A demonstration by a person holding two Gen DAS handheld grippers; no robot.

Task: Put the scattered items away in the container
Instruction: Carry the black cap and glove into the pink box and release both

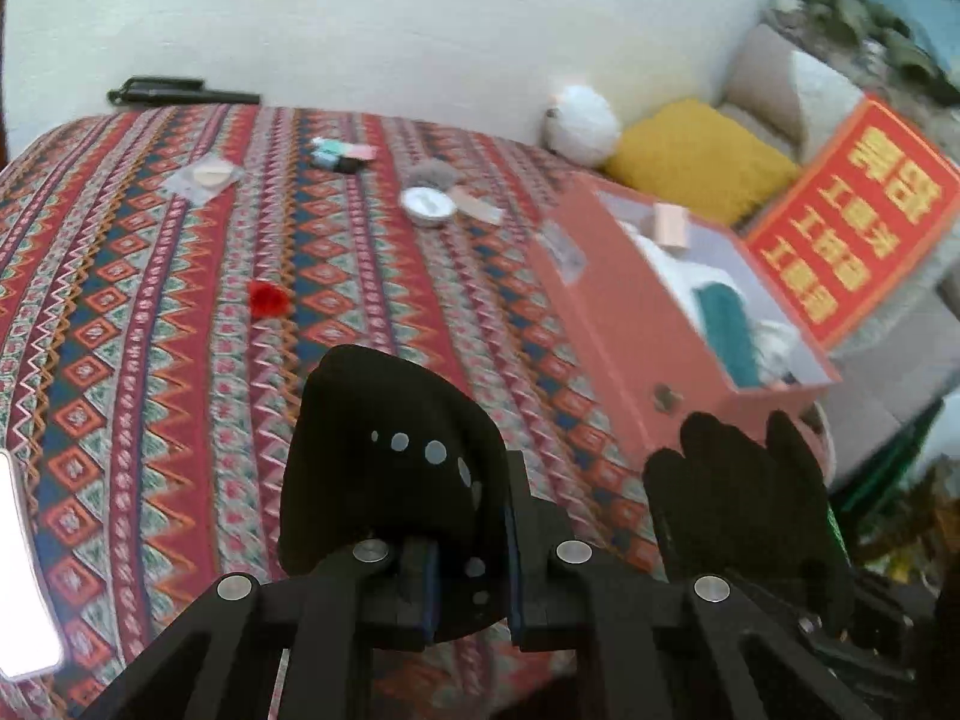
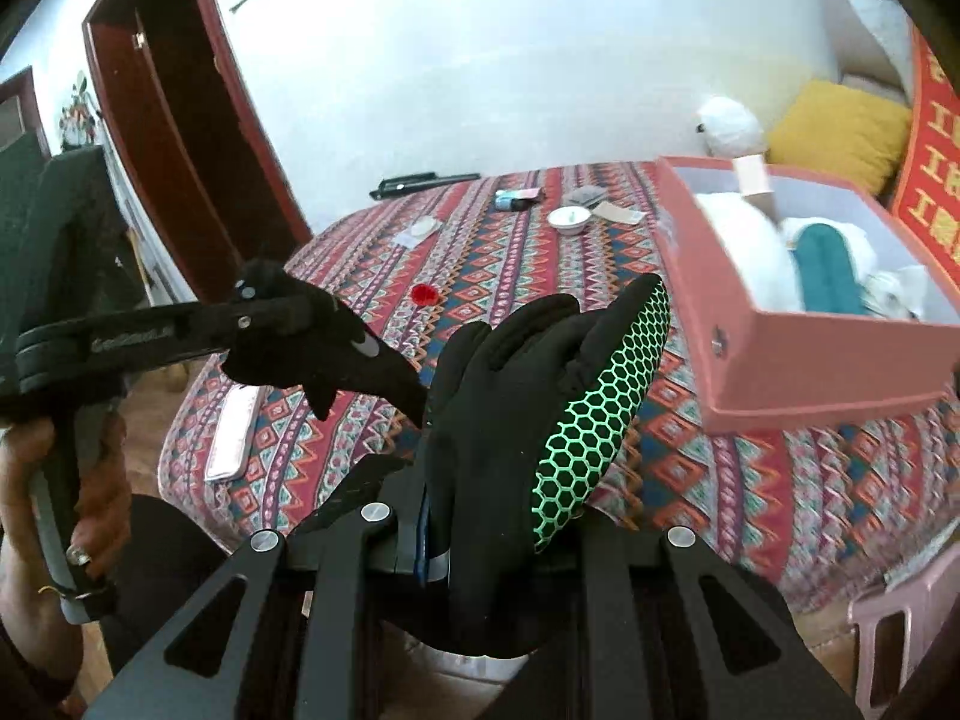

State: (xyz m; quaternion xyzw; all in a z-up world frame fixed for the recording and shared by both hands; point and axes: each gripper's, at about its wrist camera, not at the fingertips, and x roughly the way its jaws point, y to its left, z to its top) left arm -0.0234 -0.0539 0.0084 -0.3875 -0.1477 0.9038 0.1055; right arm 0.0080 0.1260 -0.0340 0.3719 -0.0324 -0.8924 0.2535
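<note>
left gripper (image 1: pixel 468 540) gripping black cloth (image 1: pixel 390 450) | right gripper (image 2: pixel 504 516) gripping glove (image 2: pixel 540 396)

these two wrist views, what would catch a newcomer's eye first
First, the two black gloves held up close to the cameras: the left gripper is shut on a black glove, and the right gripper on a black glove with a green honeycomb palm. Behind them, the loud zigzag tablecloth covers the table, and the open pink box sits on its right side, already holding white and teal soft things.
</note>
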